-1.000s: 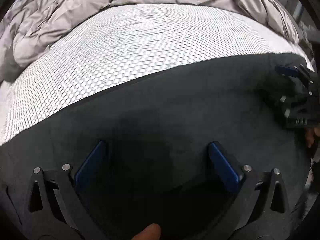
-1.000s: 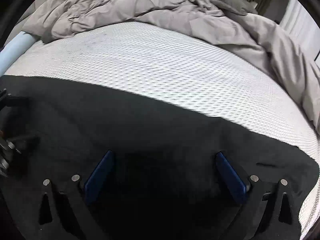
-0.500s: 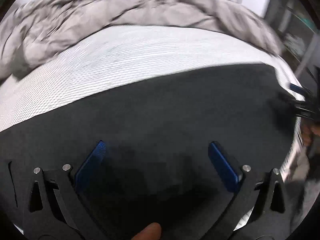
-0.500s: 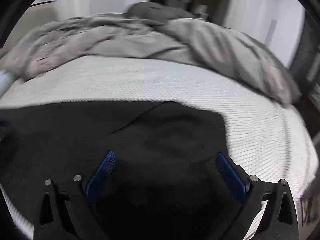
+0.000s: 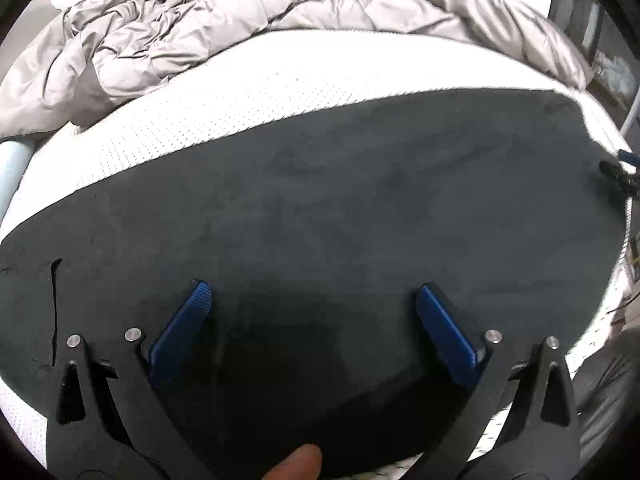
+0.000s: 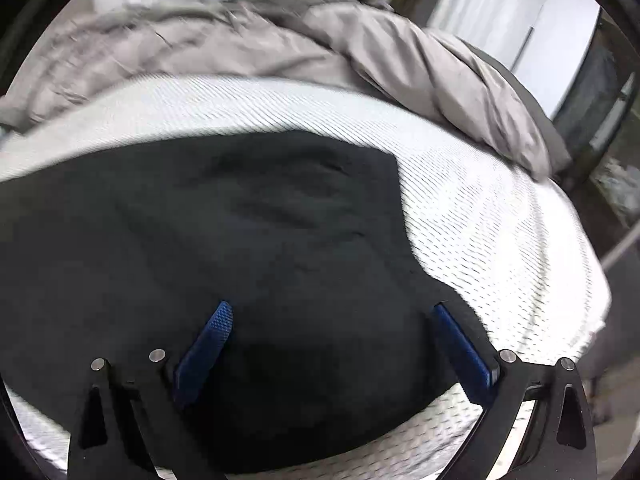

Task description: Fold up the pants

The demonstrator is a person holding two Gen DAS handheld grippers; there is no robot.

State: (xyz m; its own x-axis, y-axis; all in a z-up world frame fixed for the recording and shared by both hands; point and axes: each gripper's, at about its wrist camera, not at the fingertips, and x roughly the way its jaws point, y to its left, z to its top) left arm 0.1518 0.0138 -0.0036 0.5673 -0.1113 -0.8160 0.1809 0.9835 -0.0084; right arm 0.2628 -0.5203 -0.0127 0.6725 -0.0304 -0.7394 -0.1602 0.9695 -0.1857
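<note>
Black pants (image 5: 340,208) lie spread flat across a white textured mattress (image 5: 280,84). They also fill the lower part of the right wrist view (image 6: 248,240), where one end shows a few soft wrinkles. My left gripper (image 5: 316,292) is open and empty, held just above the cloth. My right gripper (image 6: 332,312) is open and empty over the pants near their right edge. The tip of the right gripper (image 5: 618,172) shows at the far right of the left wrist view.
A crumpled grey duvet (image 5: 200,28) is heaped along the far side of the bed, also in the right wrist view (image 6: 360,52). The mattress edge drops off at the right (image 6: 580,320) and at the near side. A pale blue roll (image 5: 12,160) lies at far left.
Both grippers have lifted and pulled back from the pants, staying open. More of the bed and the pants' right end has come into view. The right gripper has moved away to the right.
</note>
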